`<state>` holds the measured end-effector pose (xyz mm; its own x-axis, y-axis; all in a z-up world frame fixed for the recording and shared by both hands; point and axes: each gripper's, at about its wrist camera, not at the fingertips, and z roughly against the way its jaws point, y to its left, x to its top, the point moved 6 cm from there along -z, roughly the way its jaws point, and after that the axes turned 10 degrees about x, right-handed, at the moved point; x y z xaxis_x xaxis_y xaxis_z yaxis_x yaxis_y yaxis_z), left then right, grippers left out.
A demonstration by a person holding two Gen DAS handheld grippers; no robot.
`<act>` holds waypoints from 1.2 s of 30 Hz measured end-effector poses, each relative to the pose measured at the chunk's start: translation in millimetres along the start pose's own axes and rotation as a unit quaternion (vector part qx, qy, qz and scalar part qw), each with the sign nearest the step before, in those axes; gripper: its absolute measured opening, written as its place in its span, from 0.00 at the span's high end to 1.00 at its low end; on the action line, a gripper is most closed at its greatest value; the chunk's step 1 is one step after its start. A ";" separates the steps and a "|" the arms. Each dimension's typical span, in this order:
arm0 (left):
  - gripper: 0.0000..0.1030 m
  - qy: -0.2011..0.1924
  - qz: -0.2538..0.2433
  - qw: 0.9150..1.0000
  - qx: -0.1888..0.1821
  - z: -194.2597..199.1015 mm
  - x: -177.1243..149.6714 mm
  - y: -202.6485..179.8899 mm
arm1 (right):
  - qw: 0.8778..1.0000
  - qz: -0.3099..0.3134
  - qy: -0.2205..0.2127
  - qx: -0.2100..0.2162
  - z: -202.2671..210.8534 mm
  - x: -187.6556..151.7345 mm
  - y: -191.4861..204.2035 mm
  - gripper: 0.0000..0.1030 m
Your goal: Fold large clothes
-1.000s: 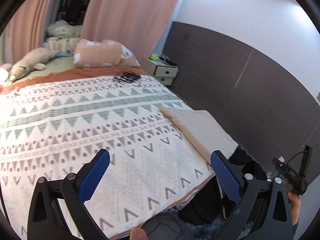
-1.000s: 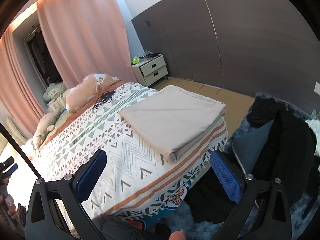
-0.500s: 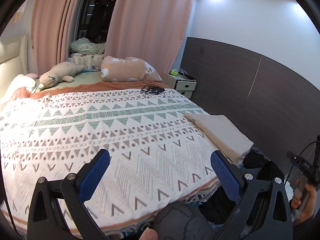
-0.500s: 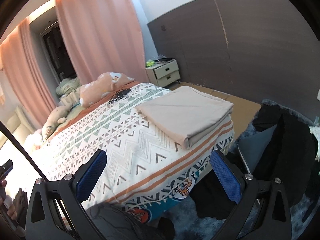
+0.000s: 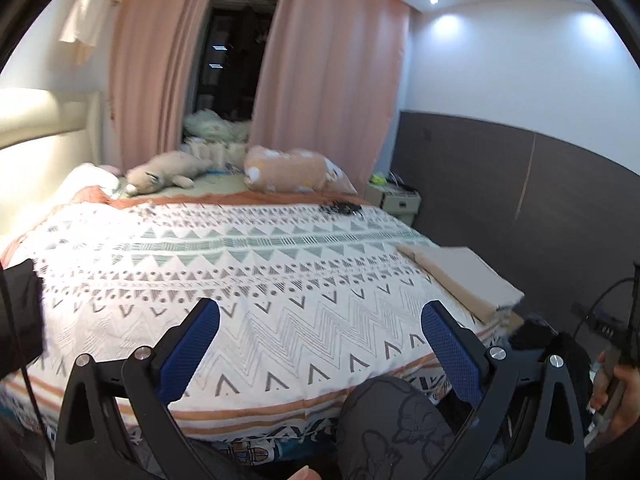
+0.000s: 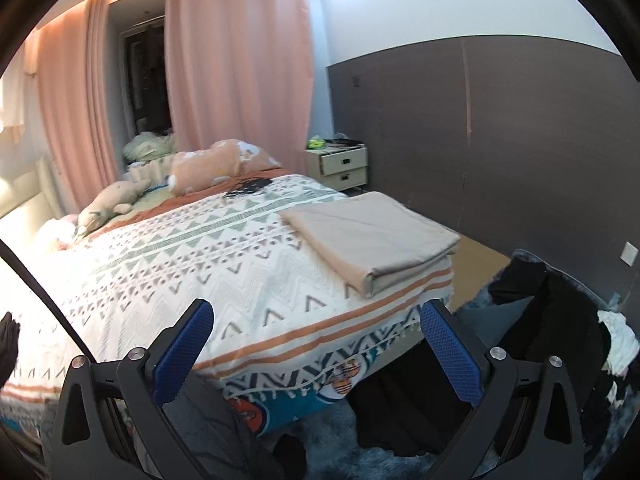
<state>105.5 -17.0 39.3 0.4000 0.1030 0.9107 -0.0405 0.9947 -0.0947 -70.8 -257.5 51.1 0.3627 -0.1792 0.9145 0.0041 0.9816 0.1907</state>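
Left tongs (image 5: 320, 328) and right tongs (image 6: 316, 326) are spread wide, gripping nothing, above the bed (image 6: 168, 264). A folded beige cloth (image 6: 372, 236) lies flat at the bed's foot corner, near the nightstand (image 6: 346, 166).

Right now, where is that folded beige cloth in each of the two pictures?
Left wrist view: the folded beige cloth lies at the right edge, on the bed's near right corner.
Right wrist view: the folded beige cloth sits right of centre, on the same corner.
Shared landmark: the nightstand beyond it, by the dark wall.
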 end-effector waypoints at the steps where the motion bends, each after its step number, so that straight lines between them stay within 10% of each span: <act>1: 0.00 -0.004 -0.001 1.000 0.005 6.8 -3.1 0.5 | 1.000 0.007 0.003 0.006 0.5 -4.0 3.4 0.00; 36: 0.00 -0.019 -0.001 1.000 0.022 70.4 -60.7 -3.0 | 0.998 0.043 -0.011 0.054 10.5 -57.3 62.2 0.00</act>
<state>16.9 -26.2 12.6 0.3645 0.0996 0.9259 -0.0801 0.9939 -0.0754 -101.1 -186.9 14.3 0.3366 -0.0978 0.9365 -0.1270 0.9808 0.1480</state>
